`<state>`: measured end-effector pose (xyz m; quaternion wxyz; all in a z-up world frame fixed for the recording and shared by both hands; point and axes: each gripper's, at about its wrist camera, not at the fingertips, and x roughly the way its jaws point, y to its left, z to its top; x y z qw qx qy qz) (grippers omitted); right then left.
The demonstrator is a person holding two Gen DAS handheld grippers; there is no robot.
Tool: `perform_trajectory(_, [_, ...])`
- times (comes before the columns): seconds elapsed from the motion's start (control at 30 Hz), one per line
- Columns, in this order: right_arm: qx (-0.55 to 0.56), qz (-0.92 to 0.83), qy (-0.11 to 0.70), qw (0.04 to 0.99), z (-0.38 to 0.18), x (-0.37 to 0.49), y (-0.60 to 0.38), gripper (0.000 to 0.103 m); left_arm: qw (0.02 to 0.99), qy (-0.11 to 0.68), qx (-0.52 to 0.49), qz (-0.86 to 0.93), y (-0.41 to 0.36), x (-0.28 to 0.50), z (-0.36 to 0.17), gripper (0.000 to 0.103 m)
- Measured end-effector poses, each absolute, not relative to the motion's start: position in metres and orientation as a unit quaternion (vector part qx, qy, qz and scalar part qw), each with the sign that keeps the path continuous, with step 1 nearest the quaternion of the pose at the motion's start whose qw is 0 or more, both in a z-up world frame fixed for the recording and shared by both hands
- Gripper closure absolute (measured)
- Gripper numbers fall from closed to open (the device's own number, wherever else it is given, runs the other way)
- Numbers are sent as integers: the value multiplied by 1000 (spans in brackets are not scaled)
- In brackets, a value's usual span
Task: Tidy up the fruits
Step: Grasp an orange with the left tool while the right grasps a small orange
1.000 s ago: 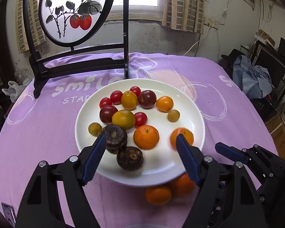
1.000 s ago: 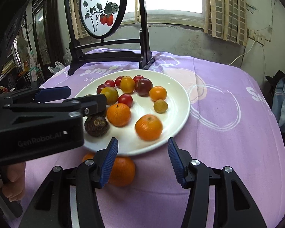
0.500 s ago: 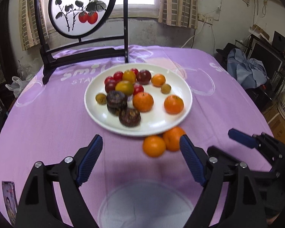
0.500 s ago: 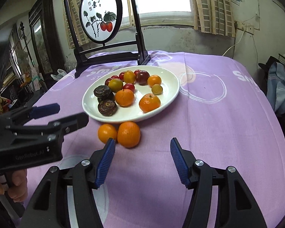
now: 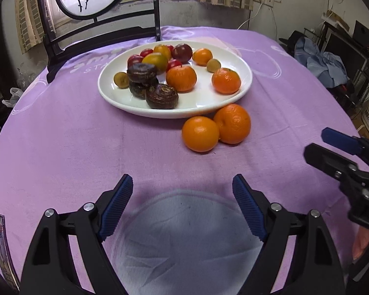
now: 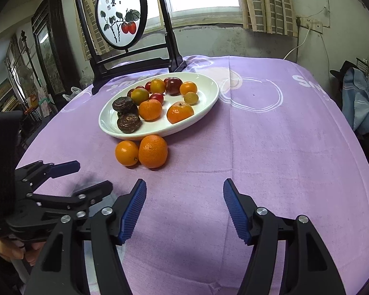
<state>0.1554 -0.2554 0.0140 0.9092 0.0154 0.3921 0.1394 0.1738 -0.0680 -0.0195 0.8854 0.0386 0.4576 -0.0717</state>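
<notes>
A white plate (image 5: 243, 86) (image 6: 209, 103) on the purple tablecloth holds two mandarins (image 5: 181, 78), dark brown water chestnuts (image 5: 161, 96), red and yellow tomatoes and small yellow fruits. Two oranges (image 5: 200, 134) (image 6: 153, 151) lie side by side on the cloth, touching the plate's near rim. My left gripper (image 5: 182, 205) is open and empty, well short of the oranges. My right gripper (image 6: 184, 209) is open and empty, also back from them; it shows at the right edge of the left wrist view (image 5: 342, 152).
A black wooden stand with a round painted screen (image 6: 120, 12) stands behind the plate. A booklet (image 5: 0, 245) lies at the near left table edge. Clothes and shelving (image 5: 332, 61) sit beyond the table's right side.
Both grippers have pulled back toward the near table edge, away from the plate. The two oranges beside the plate now lie in full view ahead of them. Both stay open.
</notes>
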Motion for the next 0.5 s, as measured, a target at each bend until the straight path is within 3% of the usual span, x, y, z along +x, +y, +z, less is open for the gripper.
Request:
perform_trajectory(0.17, [22,142,394,908,15,155,-259,37,881,466,42,-66,-75,196,-31,22])
perform_trajectory(0.5, [17,149,395,907,14,154,-256,36,872,478,48,-97,-93,227,-37,45])
